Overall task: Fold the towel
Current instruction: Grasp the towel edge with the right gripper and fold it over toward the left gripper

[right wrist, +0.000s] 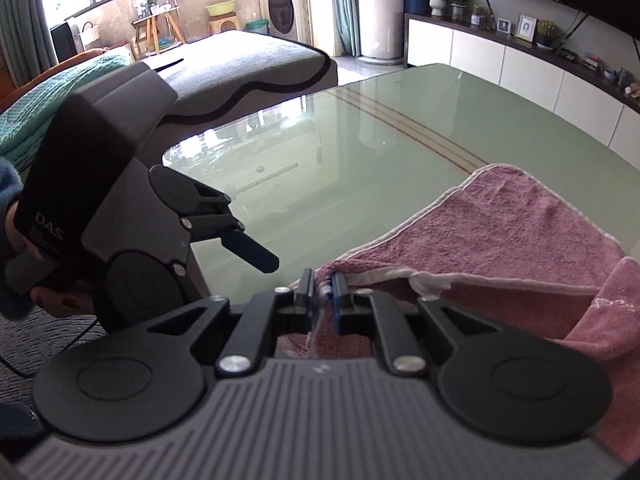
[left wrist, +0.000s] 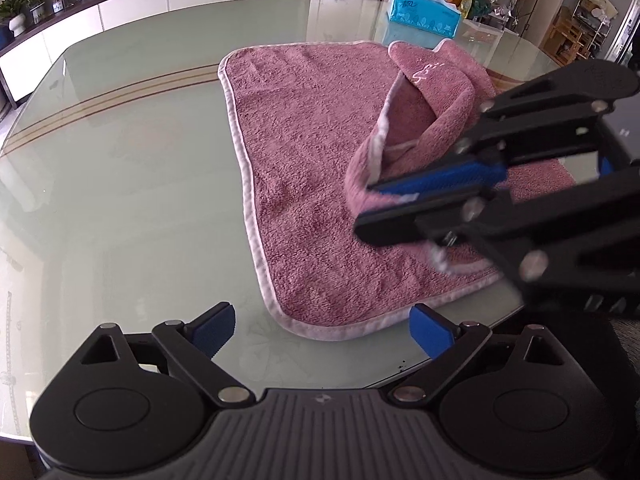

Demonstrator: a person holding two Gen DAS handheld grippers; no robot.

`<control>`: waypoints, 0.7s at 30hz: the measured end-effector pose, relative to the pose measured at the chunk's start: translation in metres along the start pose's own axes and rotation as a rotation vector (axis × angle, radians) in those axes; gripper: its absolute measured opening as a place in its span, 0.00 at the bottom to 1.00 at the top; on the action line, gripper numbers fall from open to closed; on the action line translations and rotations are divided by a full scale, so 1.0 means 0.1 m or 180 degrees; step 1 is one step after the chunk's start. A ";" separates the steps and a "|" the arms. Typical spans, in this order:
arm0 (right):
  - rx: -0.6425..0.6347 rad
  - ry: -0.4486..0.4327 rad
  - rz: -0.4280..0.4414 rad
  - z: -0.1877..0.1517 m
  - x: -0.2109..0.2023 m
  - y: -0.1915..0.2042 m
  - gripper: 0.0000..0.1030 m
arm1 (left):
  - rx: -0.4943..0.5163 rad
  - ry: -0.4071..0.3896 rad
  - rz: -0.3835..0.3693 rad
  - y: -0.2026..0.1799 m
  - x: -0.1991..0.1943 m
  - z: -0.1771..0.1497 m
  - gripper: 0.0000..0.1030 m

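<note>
On the glass table (left wrist: 120, 152), a pink towel (left wrist: 312, 168) is spread flat, with one corner lifted and folded over. Its white hem is held between the nearly closed fingers of the right gripper (right wrist: 321, 294). The left gripper (left wrist: 322, 330) is spread wide, empty, above the near towel edge.

One towel (left wrist: 320, 184), one tissue box (left wrist: 424, 14) — two hand-held grippers.
</note>
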State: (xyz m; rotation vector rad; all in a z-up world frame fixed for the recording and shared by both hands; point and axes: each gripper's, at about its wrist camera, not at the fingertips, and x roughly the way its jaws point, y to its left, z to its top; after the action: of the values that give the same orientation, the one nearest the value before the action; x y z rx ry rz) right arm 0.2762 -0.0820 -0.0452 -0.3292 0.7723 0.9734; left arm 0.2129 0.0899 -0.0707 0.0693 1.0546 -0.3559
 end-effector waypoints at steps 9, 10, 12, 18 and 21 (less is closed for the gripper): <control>0.0533 0.0149 0.0269 -0.09 0.25 -0.13 0.35 | 0.0081 0.0036 0.0057 -0.01 -0.07 -0.06 0.93; 0.0586 0.0141 0.0297 -0.10 0.25 -0.14 0.39 | 0.0042 0.0034 0.0051 0.02 -0.07 -0.05 0.93; 0.0650 0.0064 0.0341 -0.07 0.21 -0.14 0.43 | -0.0042 0.0024 0.0039 0.08 -0.09 -0.05 0.93; 0.0670 -0.0126 0.0408 0.00 0.03 -0.11 0.47 | -0.0078 -0.0059 -0.0005 0.09 -0.16 0.00 0.93; 0.0632 -0.0234 0.0326 0.00 -0.08 -0.12 0.54 | -0.0064 -0.0079 -0.0022 0.07 -0.16 0.03 0.93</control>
State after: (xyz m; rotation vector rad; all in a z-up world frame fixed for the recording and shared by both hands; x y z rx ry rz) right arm 0.2836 -0.0937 -0.0405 -0.0818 0.8172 0.9900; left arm 0.2104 0.0997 -0.0557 0.0430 1.0341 -0.3514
